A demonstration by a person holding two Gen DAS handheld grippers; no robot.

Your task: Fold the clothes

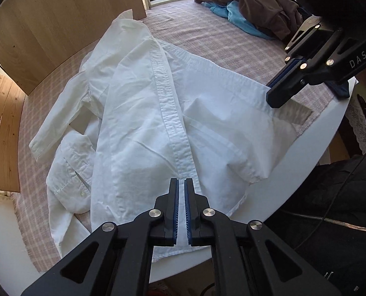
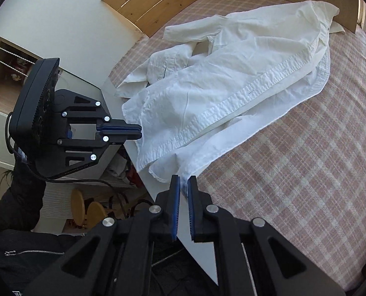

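A white button-up shirt [image 1: 138,113] lies spread, front side up, on a pink checked cloth [image 1: 207,32]. In the left wrist view my left gripper [image 1: 181,185] is shut on the shirt's bottom hem, with the button placket running between the narrow jaws. My right gripper [image 1: 273,100] pinches the shirt's edge farther right, near the table's rim. In the right wrist view the right gripper [image 2: 184,181] holds a lifted corner of the shirt [image 2: 232,74], and the left gripper [image 2: 139,132] grips the hem at the left. Sleeves lie bunched on the shirt's far side.
A pile of brown and blue clothes [image 1: 252,7] sits at the far end of the checked cloth. The white table's edge [image 1: 318,135] runs just beside the hem. Wooden panels [image 1: 59,24] border the far side. A person's black jacket [image 1: 331,209] is close to the table.
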